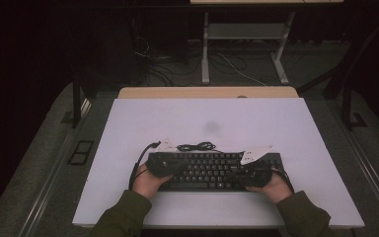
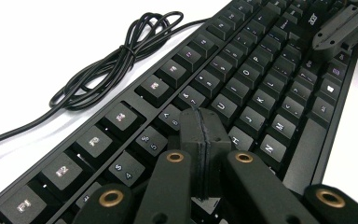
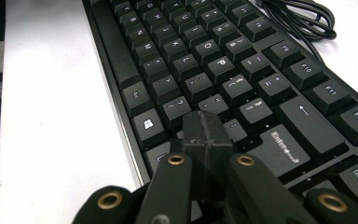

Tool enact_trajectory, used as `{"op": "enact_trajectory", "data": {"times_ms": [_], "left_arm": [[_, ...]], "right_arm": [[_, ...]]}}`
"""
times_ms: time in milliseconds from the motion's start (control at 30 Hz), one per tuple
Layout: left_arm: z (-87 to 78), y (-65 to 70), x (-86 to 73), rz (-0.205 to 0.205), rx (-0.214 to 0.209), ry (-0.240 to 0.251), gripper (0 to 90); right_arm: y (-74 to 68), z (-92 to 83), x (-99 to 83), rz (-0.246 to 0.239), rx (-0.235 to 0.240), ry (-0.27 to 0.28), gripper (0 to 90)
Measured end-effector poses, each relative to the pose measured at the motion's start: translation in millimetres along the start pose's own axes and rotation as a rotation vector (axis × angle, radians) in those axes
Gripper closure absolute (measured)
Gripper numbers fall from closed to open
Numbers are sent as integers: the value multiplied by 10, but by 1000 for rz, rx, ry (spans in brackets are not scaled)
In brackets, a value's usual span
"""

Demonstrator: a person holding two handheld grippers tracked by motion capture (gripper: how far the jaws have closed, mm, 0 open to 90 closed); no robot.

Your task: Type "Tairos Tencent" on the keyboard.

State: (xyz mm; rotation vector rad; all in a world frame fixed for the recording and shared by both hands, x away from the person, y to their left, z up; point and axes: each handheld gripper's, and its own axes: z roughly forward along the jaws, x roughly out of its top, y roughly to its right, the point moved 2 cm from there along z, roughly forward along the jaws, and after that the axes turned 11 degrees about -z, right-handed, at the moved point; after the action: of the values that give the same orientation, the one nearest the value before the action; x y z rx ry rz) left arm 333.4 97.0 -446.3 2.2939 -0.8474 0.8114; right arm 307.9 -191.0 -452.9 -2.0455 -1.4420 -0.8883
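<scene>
Left gripper [image 2: 200,123]: I read its jaws as fully closed, pad against pad, with nothing between them. The tips sit just above the keyboard [image 2: 242,88], over the keys near the G and H row; I cannot tell whether they touch a keycap.

Right gripper [image 3: 205,128]: jaws likewise pressed together and empty. The tips sit low over the keys just left of the Enter key [image 3: 284,149], beside the right end of the letter block; contact cannot be confirmed.

From the high view I see the keyboard lying flat and square near the front edge of the white table [image 1: 276,123], with one hand at each end: left hand [image 1: 148,181] at the left end, right hand [image 1: 274,186] at the right. The keyboard's cable [image 2: 116,60] lies bundled in a loose coil on the table just behind the function-key row.
</scene>
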Motion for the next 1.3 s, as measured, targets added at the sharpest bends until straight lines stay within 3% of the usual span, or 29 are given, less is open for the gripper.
{"op": "enact_trajectory", "data": {"times_ms": [433, 833, 1133, 1300], "left_arm": [[25, -1, -10, -9, -7, -15, 894], [-64, 17, 7, -14, -15, 34, 877], [-186, -1, -54, -20, -18, 68, 660], [-258, -45, -92, -33, -9, 91, 486]], "right_arm": [[-2, 1, 0, -2, -1, 0, 893], [-3, 1, 1, -2, -3, -1, 893], [-3, 1, 1, -2, -4, 0, 893], [-3, 1, 0, -1, -4, 1, 893]]}}
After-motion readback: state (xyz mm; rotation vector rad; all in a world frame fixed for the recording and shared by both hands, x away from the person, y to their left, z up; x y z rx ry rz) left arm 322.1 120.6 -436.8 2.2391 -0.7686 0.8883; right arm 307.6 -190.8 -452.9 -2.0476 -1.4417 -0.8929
